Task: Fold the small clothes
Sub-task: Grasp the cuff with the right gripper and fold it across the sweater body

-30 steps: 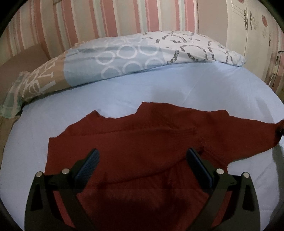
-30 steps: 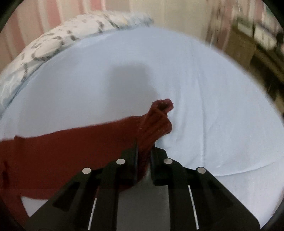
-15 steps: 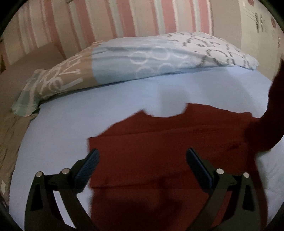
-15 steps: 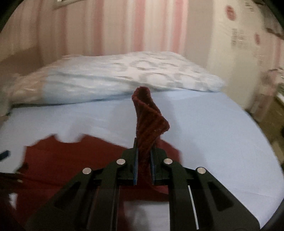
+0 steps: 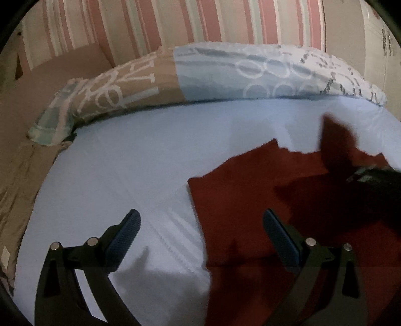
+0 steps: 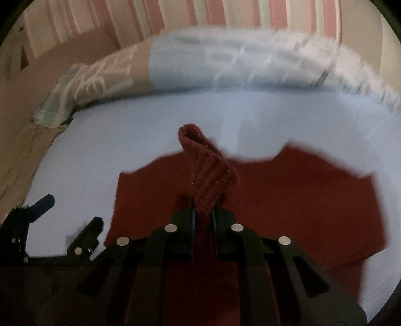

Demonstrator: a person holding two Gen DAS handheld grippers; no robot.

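Observation:
A dark red knitted sweater lies flat on the light blue bed sheet; it also shows in the right wrist view. My right gripper is shut on the sweater's ribbed sleeve cuff, held up over the sweater's body. The raised cuff and my right gripper show at the right of the left wrist view. My left gripper is open and empty, above the sweater's left edge. It shows at the lower left of the right wrist view.
A long patterned pillow lies along the head of the bed below a pink striped wall. A beige blanket hangs at the bed's left side. A white wardrobe stands at the far right.
My right gripper has carried the sleeve cuff leftward over the sweater's body. My left gripper has shifted left, so the sweater now sits to its right. It stayed open.

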